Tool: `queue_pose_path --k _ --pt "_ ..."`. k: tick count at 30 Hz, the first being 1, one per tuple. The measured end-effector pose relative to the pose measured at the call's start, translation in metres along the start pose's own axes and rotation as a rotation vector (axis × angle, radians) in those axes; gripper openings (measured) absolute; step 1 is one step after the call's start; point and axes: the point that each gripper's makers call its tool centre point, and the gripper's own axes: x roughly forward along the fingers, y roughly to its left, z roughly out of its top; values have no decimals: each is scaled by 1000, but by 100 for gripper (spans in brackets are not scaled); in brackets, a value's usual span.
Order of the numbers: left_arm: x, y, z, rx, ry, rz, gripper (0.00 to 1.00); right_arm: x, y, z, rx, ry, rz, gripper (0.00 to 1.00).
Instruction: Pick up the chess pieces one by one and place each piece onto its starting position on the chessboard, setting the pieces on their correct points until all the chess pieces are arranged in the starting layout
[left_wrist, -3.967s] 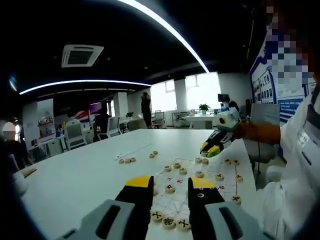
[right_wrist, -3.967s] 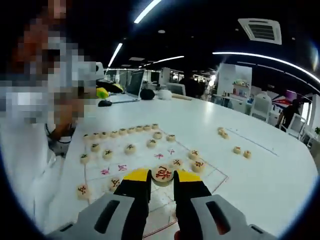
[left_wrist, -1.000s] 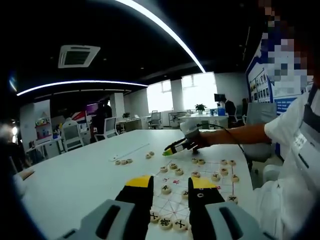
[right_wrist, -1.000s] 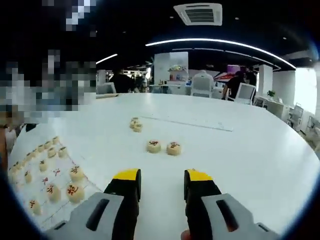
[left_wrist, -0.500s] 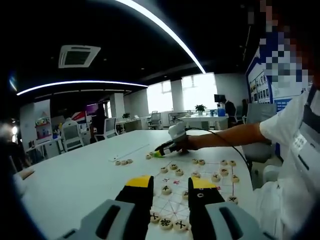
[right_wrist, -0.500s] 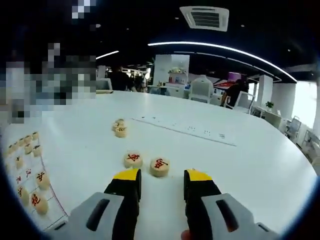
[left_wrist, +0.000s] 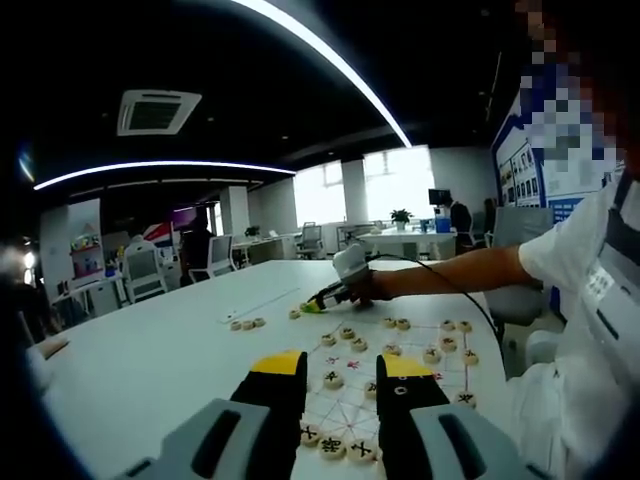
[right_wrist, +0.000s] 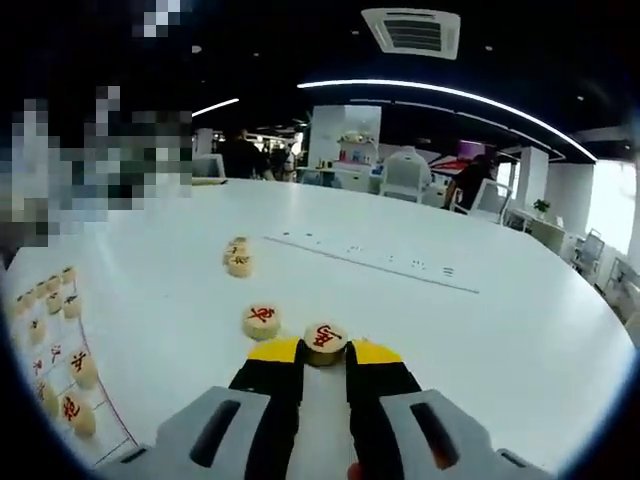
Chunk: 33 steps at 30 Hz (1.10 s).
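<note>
In the right gripper view, one chess piece (right_wrist: 325, 341) sits on the table (right_wrist: 480, 330) between the right gripper (right_wrist: 322, 366) tips. A second piece (right_wrist: 262, 321) lies just left, a small cluster (right_wrist: 237, 260) farther behind, and the chessboard (right_wrist: 60, 370) at far left.

Red and black characters on chess pieces (right_wrist: 262, 318), unreadable.
</note>
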Motion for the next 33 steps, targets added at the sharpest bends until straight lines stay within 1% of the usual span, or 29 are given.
queue_pose_path --k 2,3,4,7,9,11,12,13,18,23,27,30,33 --pt "0 0 0 -1 1 1 29 -8 0 4 41 -19 14 18" --pt "0 1 0 -1 1 2 29 -14 4 5 47 -25 29 18" --pt "0 1 0 -1 2 3 29 -23 10 5 42 -23 45 18" --pt "-1 1 0 -1 -1 3 29 -38 13 3 25 -26 74 18" --pt "0 1 1 -1 -2 3 29 -53 19 -1 20 -29 92 18" --pt "1 -1 1 2 0 -1 29 -65 19 -3 23 -36 107 18" --pt "1 -2 0 3 1 -2 29 -69 21 -4 24 -37 113 18" --pt "1 -3 1 5 2 -5 29 -79 26 -7 24 -41 129 18" --pt "1 -3 1 7 2 -3 29 -103 38 -11 17 -52 173 18" --pt "3 -5 0 8 7 -7 29 -121 56 -15 -7 -58 227 18" --pt "4 -6 0 9 8 -9 29 -133 72 -21 -22 -40 277 18" --pt "3 -5 0 9 8 -8 29 -136 79 -25 -40 -26 293 18" --pt "3 -5 1 10 7 -8 29 -134 80 -29 -53 -13 295 18"
